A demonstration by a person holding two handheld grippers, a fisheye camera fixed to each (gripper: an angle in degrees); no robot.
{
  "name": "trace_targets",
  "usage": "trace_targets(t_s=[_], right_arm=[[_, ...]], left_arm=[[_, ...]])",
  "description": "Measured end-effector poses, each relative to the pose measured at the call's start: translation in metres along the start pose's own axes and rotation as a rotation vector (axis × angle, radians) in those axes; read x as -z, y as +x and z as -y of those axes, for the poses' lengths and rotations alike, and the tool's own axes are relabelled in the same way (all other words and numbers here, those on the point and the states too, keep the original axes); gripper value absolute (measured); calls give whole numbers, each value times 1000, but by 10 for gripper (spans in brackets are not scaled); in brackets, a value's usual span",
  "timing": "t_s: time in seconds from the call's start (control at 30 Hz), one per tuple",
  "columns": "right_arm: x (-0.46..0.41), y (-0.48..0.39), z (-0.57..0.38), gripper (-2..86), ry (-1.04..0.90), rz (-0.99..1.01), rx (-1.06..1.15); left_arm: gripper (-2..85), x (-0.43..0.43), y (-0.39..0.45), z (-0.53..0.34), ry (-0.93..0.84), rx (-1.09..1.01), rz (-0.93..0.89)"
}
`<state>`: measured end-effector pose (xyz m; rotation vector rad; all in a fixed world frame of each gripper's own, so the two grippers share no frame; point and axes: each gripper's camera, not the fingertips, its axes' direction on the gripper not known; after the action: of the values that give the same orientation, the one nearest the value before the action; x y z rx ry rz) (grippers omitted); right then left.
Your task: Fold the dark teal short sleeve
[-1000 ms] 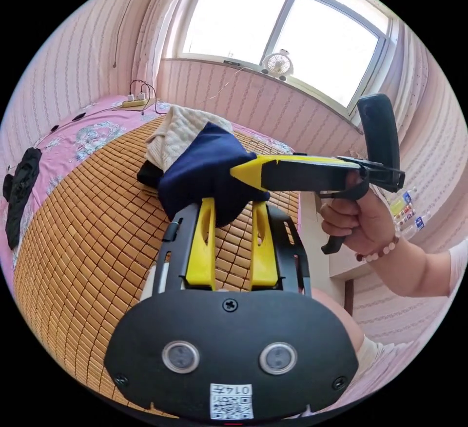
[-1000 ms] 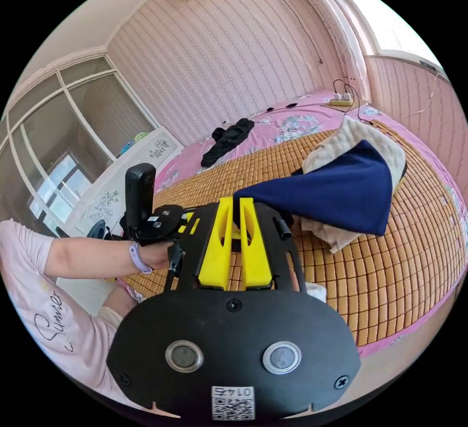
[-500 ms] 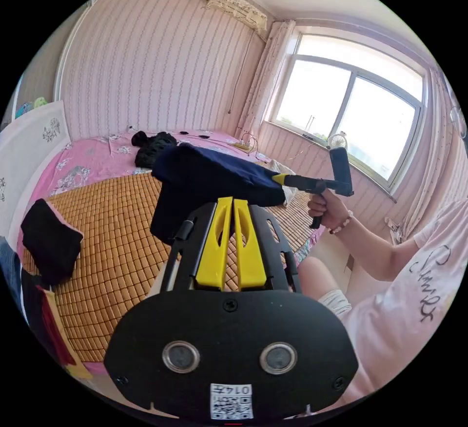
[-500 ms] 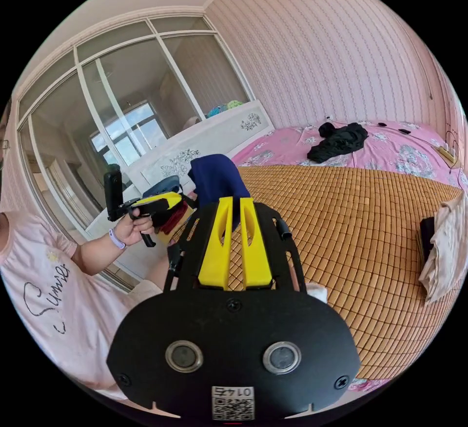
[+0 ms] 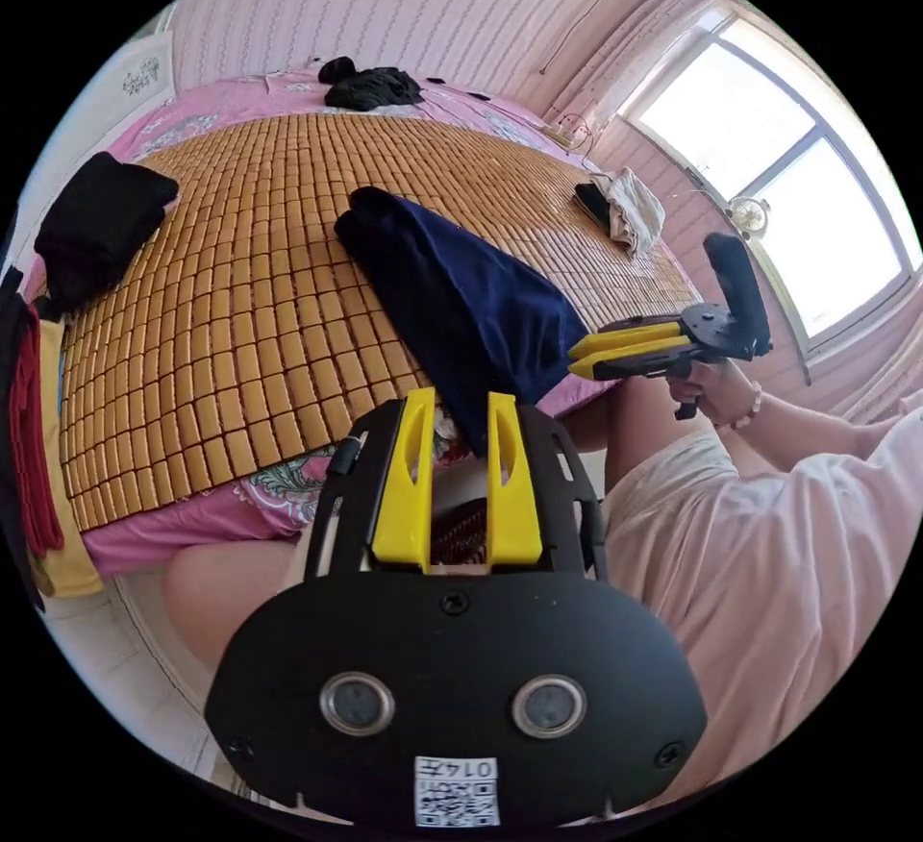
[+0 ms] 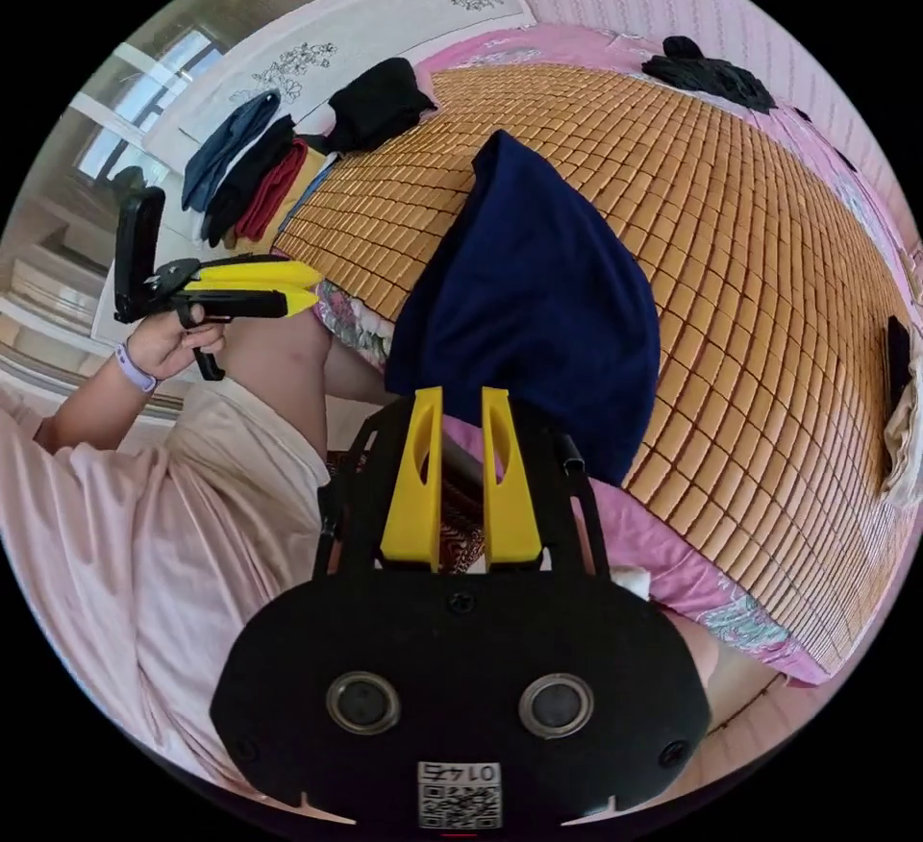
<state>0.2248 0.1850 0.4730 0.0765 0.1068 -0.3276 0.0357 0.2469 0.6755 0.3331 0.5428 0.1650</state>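
The dark teal short sleeve shirt (image 5: 452, 294) lies bunched in a long wedge on the bamboo mat (image 5: 240, 284), its near end hanging over the bed's edge. My left gripper (image 5: 459, 400) is open, and the shirt's hanging tip shows in the gap between its jaws. The right gripper (image 5: 574, 358) sits just right of the shirt's corner, jaws slightly apart. In the right gripper view the shirt (image 6: 529, 304) spreads ahead of my open right gripper (image 6: 460, 395). The left gripper (image 6: 312, 287) hovers off the bed's edge, held in a hand.
A folded black garment (image 5: 96, 217) and stacked clothes (image 6: 245, 169) lie at the bed's head end. A crumpled black garment (image 5: 370, 87) is on the pink sheet far off. A cream pile (image 5: 630, 208) sits near the window side. The person's legs press against the bed's edge.
The shirt was carried in both shut grippers from beside the cream pile to the bed's near edge and laid on the mat. Both grippers have opened and let it go.
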Motion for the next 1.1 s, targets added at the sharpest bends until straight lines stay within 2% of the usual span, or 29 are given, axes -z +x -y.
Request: trace_targets(t_s=[0.13,0.2,0.23,0.33,0.37,0.5,0.53,0.63,0.77,0.83,0.93,1.1], right_arm=[[-38,-26,38,88,-78,-112,107],[-55,-23,48,55,-128,-192,70],[-50,-21,51,28,-77,-217,83],[-36,1,60,4,-115,-86,-9],[-28,6,59,3,-80,-59,-27],[58,70,21,3,290,191,-251],[79,93,2,4,387,214,-343],[110,136,-42,6,491,163,-510],[102,161,-70,9,372,89,-620],[81,165,-79,12,263,64,-641],[61,163,-88,19,164,23,-686],[58,153,-95,65,156,5,-664]], left_arm=[[103,-46,16,15,-172,-69,53],[103,-60,26,19,-231,-124,149],[93,-67,33,21,-247,-155,213],[64,-72,48,23,-233,-232,361],[40,-72,53,23,-240,-279,382],[3,-58,52,25,-272,-282,329],[-1,-44,47,27,-232,-261,300],[-6,-2,30,39,-123,-182,210],[10,55,1,70,34,-24,179],[35,65,-15,77,51,35,149],[68,62,-39,71,-37,104,128],[75,70,-53,26,-126,140,200]])
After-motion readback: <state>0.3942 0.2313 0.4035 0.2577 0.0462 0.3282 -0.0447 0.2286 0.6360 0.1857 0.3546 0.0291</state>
